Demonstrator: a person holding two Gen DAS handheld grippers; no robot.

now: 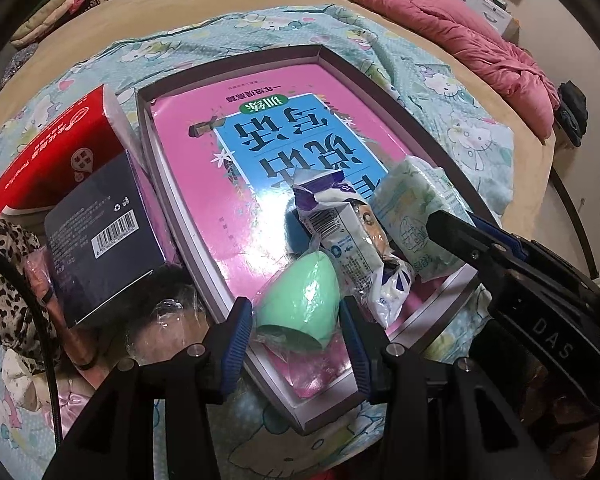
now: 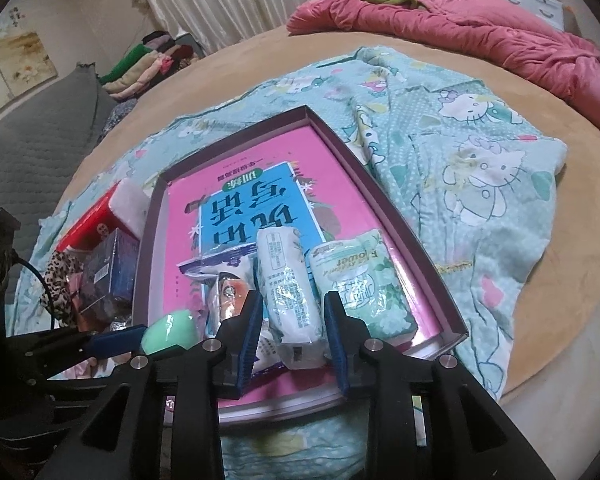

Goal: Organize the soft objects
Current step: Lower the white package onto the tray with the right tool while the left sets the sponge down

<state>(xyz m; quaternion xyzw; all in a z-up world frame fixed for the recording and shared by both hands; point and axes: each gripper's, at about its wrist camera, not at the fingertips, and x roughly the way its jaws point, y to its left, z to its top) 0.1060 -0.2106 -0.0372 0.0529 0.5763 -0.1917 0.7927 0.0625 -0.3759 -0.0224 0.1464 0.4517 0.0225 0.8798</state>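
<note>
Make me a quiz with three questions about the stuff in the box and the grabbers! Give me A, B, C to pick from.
1. Where does the green egg-shaped sponge sit?
A. on the red box
B. between the fingers of the left hand-held gripper
C. on the pink quilt

2. What colour is the big book lying in the tray?
A. mostly pink with a blue panel
B. all yellow
C. black

3. What is the right hand-held gripper doing?
A. hanging over the curtains
B. clamped on the leopard cloth
C. fingers either side of the white tissue pack

Answers: 1 B, the blue pads flank the sponge in the left wrist view; 2 A, the cover shows pink around blue; 3 C, the pack lies between its fingers in the right wrist view.
</note>
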